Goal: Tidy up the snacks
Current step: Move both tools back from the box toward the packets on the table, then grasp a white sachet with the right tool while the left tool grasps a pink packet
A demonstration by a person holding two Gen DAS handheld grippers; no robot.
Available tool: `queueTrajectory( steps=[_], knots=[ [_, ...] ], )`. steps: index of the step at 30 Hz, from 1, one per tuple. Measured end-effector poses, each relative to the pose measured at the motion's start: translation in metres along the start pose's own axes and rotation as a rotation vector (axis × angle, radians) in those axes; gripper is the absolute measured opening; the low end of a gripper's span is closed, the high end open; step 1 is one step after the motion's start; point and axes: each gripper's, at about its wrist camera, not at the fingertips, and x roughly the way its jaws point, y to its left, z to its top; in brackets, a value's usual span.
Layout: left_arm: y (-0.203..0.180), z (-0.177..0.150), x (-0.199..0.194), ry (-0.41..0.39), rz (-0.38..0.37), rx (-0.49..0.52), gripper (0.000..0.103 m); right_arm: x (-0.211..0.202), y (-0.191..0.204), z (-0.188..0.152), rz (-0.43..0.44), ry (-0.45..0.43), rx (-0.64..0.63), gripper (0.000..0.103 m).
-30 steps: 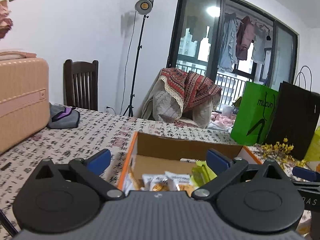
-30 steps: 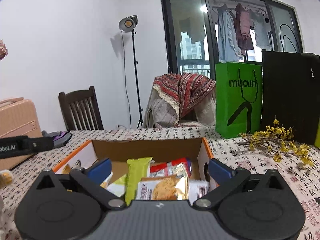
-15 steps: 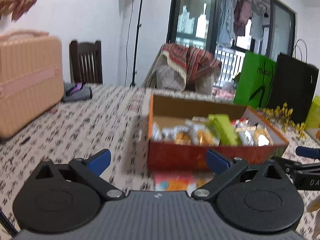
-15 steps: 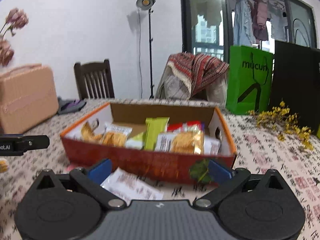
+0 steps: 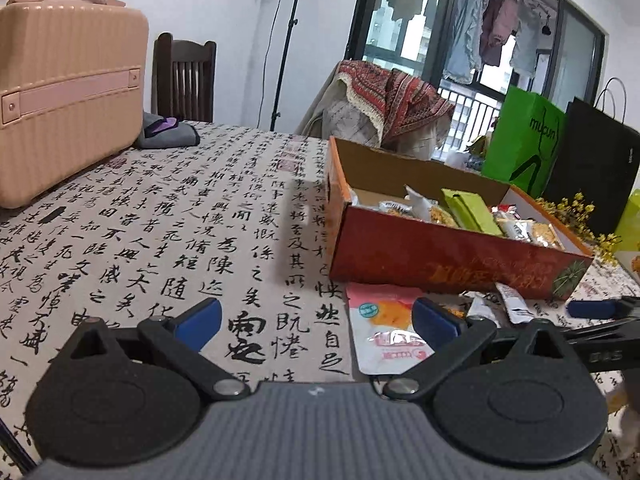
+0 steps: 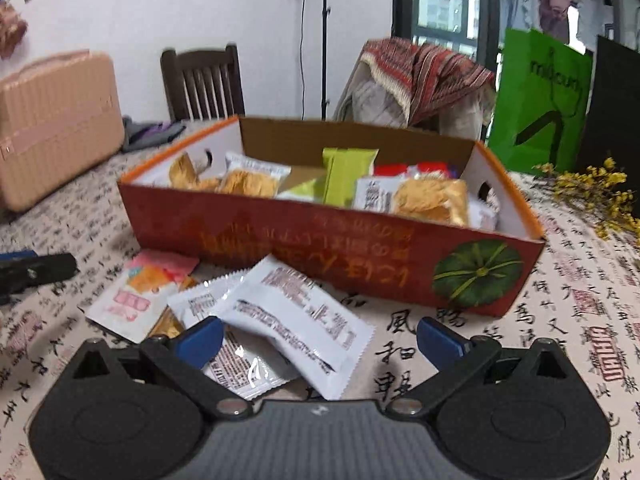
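Both tongs are wide apart and hold nothing. The left tongs (image 5: 316,318) hang low over the table (image 5: 168,232), with a pink and white snack packet (image 5: 386,328) lying just by the right blue tip. The right tongs (image 6: 320,338) hang over a small pile of white packets (image 6: 296,312) that lie flat on the table, just in front of the box (image 6: 332,252).

That box is red and orange with a green pumpkin picture on its front. It is open on top and stands on the table. Inside it are many snacks: golden packets (image 6: 432,200), a green packet (image 6: 346,172) and some red ones at the back.

Beside the white pile, more to the left, is the same pink and white snack packet (image 6: 136,300). It lies flat too, close to the box.

A pink suitcase (image 5: 68,88) stands on the far left of the table. A green bag (image 5: 524,140) and a black bag (image 5: 596,168) stand behind the box, and yellow flowers (image 6: 592,192) lie near them.
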Motion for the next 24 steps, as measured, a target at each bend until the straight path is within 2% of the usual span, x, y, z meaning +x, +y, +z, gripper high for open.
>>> queueTrajectory(
  steps=[6, 9, 12, 14, 15, 21, 24],
  knots=[
    [0.001, -0.003, 0.0, 0.001, -0.034, -0.008, 0.103, 0.013, -0.002, 0.008, 0.037, 0.002, 0.031, 0.103],
    [0.001, -0.003, -0.001, 0.0, -0.045, -0.013, 0.103, 0.017, -0.011, 0.007, 0.069, 0.003, 0.088, 0.102],
    [0.002, -0.003, -0.001, 0.0, -0.053, -0.017, 0.103, 0.019, -0.022, 0.005, 0.129, 0.004, 0.16, 0.09],
    [0.003, -0.004, -0.001, -0.001, -0.056, -0.022, 0.103, 0.017, -0.024, 0.004, 0.129, -0.003, 0.161, 0.069],
    [0.003, -0.003, -0.001, -0.002, -0.057, -0.026, 0.103, 0.016, -0.024, 0.004, 0.142, -0.005, 0.166, 0.063],
    [0.005, -0.003, 0.0, 0.001, -0.054, -0.035, 0.103, 0.008, -0.024, 0.004, 0.144, -0.029, 0.151, 0.048],
    [0.005, -0.003, 0.001, 0.004, -0.05, -0.031, 0.103, -0.004, -0.024, 0.003, 0.129, -0.066, 0.139, 0.047]
  ],
)
